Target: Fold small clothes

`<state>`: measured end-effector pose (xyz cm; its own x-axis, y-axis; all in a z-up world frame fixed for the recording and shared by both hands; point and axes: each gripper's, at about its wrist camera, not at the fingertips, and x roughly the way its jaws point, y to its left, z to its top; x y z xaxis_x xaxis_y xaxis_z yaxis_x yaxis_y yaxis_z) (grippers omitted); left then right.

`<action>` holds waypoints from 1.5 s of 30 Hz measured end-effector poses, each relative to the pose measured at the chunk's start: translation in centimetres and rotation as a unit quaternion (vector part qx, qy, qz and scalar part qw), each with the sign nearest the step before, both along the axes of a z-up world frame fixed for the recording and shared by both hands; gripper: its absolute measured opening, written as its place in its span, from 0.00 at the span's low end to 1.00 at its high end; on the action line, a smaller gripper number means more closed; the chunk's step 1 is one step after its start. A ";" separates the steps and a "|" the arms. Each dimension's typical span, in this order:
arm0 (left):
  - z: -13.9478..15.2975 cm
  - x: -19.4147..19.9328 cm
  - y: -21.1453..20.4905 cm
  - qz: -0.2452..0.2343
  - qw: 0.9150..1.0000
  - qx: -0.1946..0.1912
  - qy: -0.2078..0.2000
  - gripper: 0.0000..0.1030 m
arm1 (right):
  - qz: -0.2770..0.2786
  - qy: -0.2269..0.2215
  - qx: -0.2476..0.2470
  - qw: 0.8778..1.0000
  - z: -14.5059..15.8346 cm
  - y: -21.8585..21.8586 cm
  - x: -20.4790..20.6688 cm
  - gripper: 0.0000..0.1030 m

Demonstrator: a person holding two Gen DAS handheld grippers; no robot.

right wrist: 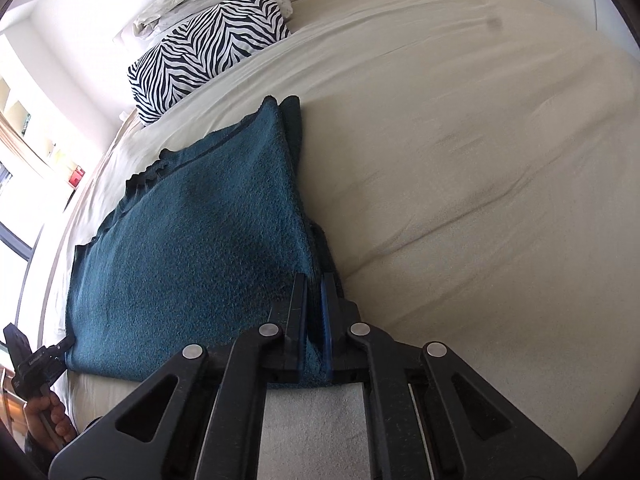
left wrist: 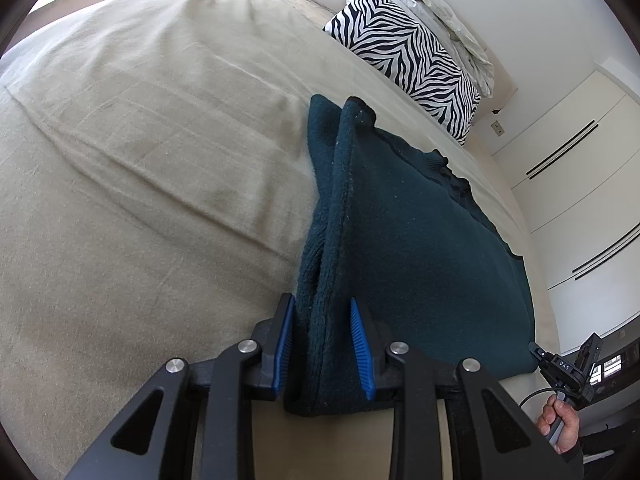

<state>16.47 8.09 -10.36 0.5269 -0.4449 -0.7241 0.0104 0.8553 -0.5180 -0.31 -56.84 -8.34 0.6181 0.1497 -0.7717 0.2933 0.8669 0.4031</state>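
Blue ribbed pads [left wrist: 362,350] on the left gripper [left wrist: 324,344] pinch a thick bunch of the dark teal fleecy cloth [left wrist: 420,248], the jaws standing part-way apart with several layers filling the gap. On the right gripper [right wrist: 316,320] the black fingers [right wrist: 298,320] are pressed almost together, with only a thin edge of the same cloth [right wrist: 192,256] clamped between them.

Each gripper has one near corner, and the cloth runs away from them across the cream, faintly creased bed cover [left wrist: 140,160], lying mostly flat with its gripped edge raised into a ridge. It sits toward the side of the bed, short of the zebra-striped pillow [left wrist: 404,48] and the crumpled pale bedding [left wrist: 440,12] behind it.

This looks like the start of a fold: both corners taken, nothing carried over yet. To do it well, I would lift both corners evenly, keep the edge between them taut so the heavy pile does not sag, and lay it onto the far edge so the corners meet. The left grip, being bulky, may shed an inner layer; the right, being thin, may slip.

Soft and nubbly, the fabric has a darker bound hem along its far side. A hand [left wrist: 558,428] on the other gripper's handle shows at the frame's corner.
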 end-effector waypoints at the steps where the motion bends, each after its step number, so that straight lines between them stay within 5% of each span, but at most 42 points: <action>1: 0.4 -0.1 -0.1 0.003 1.000 0.006 -0.002 0.30 | 0.000 -0.003 0.004 1.000 0.2 -0.1 0.0 0.06; 7: 4.6 0.5 -2.0 -0.010 0.996 0.054 -0.068 0.30 | -0.008 -0.017 0.012 1.000 1.3 -0.6 1.3 0.07; 12: 6.4 5.1 -4.2 -0.018 0.993 0.069 -0.095 0.33 | -0.026 -0.010 -0.011 1.000 2.1 -0.1 2.6 0.07; 18: 6.0 11.5 -7.4 -0.033 0.990 0.099 -0.092 0.33 | -0.065 -0.005 -0.083 0.994 4.6 1.1 3.9 0.07; 23: 2.2 14.8 -7.4 -0.016 0.990 0.132 -0.049 0.41 | -0.052 -0.030 -0.084 0.995 6.2 2.6 6.7 0.16; 26: 1.0 13.8 -6.4 -0.016 0.989 0.124 -0.077 0.34 | -0.056 -0.038 -0.085 0.994 6.6 3.4 8.2 0.17; 31: 1.0 13.6 -6.4 -0.012 0.989 0.126 -0.078 0.34 | 0.016 -0.061 0.005 0.998 5.2 5.6 12.2 0.17; 37: 0.6 13.7 -5.6 -0.009 0.992 0.096 -0.081 0.33 | 0.052 -0.040 0.095 0.993 1.3 7.4 17.7 0.17; 40: 0.4 13.8 -5.4 -0.009 0.993 0.086 -0.081 0.33 | 0.011 -0.044 0.175 0.983 -1.5 4.7 19.1 0.16; 43: 0.4 13.8 -5.5 -0.011 0.993 0.086 -0.083 0.33 | -0.075 -0.075 0.281 0.954 -3.5 0.0 18.5 0.09; 45: 0.3 13.8 -5.5 -0.011 0.993 0.085 -0.084 0.33 | -0.111 -0.084 0.256 0.957 -3.2 -2.0 17.9 0.10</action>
